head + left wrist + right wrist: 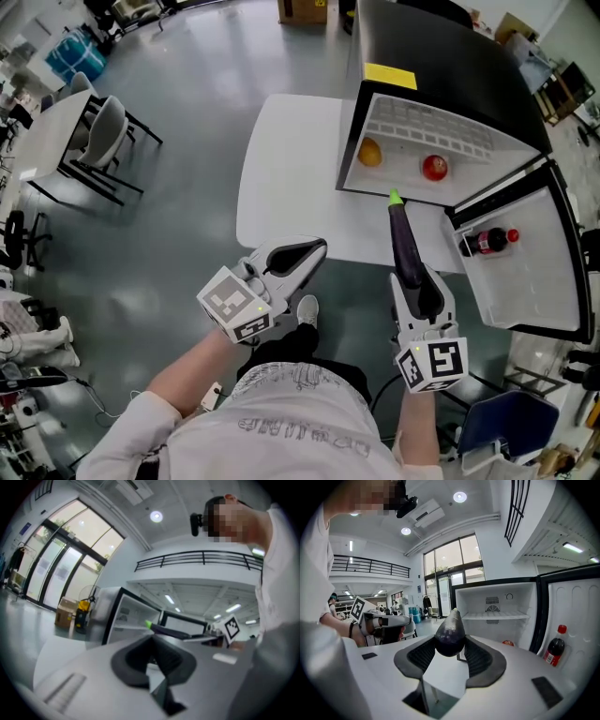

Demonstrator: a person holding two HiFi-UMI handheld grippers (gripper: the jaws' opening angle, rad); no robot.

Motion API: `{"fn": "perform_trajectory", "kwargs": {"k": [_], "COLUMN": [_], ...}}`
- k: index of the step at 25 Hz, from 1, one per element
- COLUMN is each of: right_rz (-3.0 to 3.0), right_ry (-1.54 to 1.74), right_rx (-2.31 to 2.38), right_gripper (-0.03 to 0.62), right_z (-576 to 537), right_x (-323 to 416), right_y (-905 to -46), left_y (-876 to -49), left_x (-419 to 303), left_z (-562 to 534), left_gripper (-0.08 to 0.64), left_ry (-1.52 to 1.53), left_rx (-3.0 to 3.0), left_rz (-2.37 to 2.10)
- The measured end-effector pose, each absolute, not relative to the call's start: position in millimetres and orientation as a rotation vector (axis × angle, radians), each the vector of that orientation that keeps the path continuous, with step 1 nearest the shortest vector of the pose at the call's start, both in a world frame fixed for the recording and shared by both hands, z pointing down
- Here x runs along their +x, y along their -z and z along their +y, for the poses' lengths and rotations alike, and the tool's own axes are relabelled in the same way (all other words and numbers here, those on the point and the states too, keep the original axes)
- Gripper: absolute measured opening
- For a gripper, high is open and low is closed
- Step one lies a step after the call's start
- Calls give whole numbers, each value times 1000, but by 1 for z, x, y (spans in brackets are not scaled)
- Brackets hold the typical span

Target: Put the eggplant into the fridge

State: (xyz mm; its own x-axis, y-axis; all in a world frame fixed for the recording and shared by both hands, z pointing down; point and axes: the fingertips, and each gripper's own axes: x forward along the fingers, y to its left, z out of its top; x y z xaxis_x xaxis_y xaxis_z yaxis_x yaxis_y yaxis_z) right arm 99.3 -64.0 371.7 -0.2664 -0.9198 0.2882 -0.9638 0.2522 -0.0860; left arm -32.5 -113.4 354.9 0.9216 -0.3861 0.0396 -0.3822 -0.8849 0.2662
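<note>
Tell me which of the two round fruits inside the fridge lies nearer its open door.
The red fruit, on the side toward the door; the orange fruit lies by the opposite wall.

Eggplant (405,242): long, slender, glossy dark purple, green stem end foremost, lying roughly level, blunt end clamped between the jaws of the right gripper (413,284), stem tip at the fridge's open front; fridge (441,56): black shell, white interior, door swung wide open.
</note>
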Motion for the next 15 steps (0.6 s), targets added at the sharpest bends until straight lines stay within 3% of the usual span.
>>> {"fn": "perform_trajectory", "kwargs": {"k": [15], "right_rz": [-2309], "right_ry": [-317], "right_rx": [1798], "right_gripper": [196], "right_z": [-115], "right_x": [102], "right_y": [-362], "left_y": [-348], "left_x": [-29], "left_z": [-163], "left_gripper": [6], "left_ry": [35], "left_rx": [2818], "left_rz": [-561]}}
